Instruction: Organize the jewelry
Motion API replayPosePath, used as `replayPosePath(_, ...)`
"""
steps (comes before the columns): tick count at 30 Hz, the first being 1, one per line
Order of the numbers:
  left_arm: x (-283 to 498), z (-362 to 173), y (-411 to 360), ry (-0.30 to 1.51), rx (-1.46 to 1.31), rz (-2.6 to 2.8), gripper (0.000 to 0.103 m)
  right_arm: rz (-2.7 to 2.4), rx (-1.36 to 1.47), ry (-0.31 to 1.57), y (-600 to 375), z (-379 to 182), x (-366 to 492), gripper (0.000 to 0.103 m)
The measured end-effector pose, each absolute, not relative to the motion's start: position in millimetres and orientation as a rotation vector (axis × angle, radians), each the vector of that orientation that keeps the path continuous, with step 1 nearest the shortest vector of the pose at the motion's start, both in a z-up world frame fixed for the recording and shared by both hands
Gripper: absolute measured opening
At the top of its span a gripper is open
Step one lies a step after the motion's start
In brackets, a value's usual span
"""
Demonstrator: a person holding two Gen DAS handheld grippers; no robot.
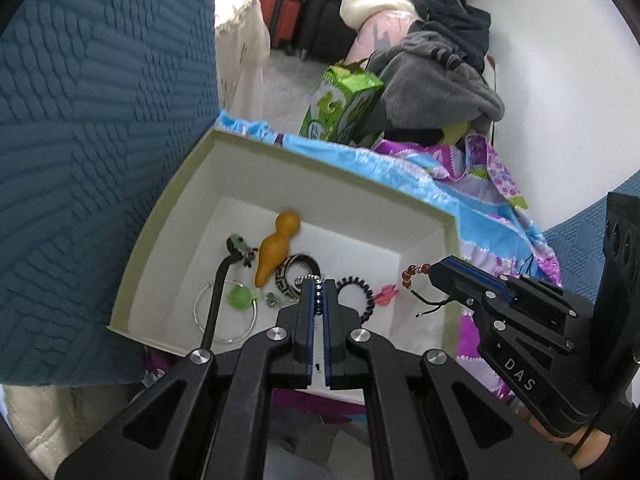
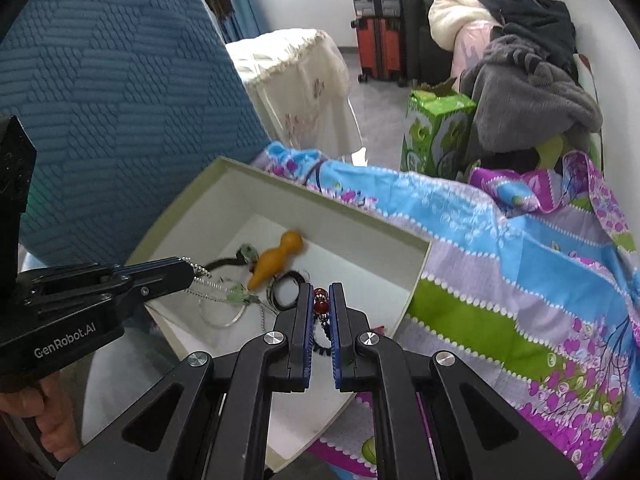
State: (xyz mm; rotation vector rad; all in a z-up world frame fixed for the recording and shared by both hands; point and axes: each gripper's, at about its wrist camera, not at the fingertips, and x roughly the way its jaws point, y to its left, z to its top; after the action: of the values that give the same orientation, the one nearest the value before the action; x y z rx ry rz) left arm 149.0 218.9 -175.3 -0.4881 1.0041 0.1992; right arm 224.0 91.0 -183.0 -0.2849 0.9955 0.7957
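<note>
An open white box (image 1: 248, 148) (image 2: 360, 216) lies on a patterned cloth and holds jewelry: an orange gourd pendant (image 1: 276, 246) (image 2: 276, 258), a black patterned bangle (image 1: 292, 276), a thin silver hoop (image 1: 226, 312), a green pendant (image 1: 240, 296) and a black coil hair tie (image 1: 360, 292). My left gripper (image 1: 318, 284) (image 2: 188, 270) is shut on a silver ball chain (image 2: 200, 270) above the box. My right gripper (image 2: 321, 292) (image 1: 434, 272) is shut on a red bead bracelet (image 2: 320, 304) (image 1: 412, 272) over the box's right edge.
A blue quilted cushion (image 1: 92, 120) rises left of the box. The colourful cloth (image 2: 520, 260) spreads to the right. A green carton (image 1: 344, 104), piled clothes (image 1: 440, 76) and red and black suitcases (image 1: 288, 4) stand behind.
</note>
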Motion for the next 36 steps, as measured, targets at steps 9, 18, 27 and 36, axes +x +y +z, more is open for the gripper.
replayPosePath(9, 152, -194, 221, 1.050, -0.487, 0.216, 0.003, 0.784, -0.285, 1.039, 96, -202, 231, 0.006)
replayPosePath(18, 150, -181, 224, 1.054, -0.448, 0.243, 0.017, 0.775, -0.232, 1.027, 85, -185, 236, 0.025)
replayPosePath(27, 130, -106, 223, 0.906, -0.391, 0.282, 0.058, 0.771, -0.215, 0.874, 64, -113, 230, 0.047)
replayPosePath(36, 95, -21, 201, 0.744, -0.320, 0.317, 0.085, 0.787, -0.194, 0.659, 34, -20, 203, 0.086)
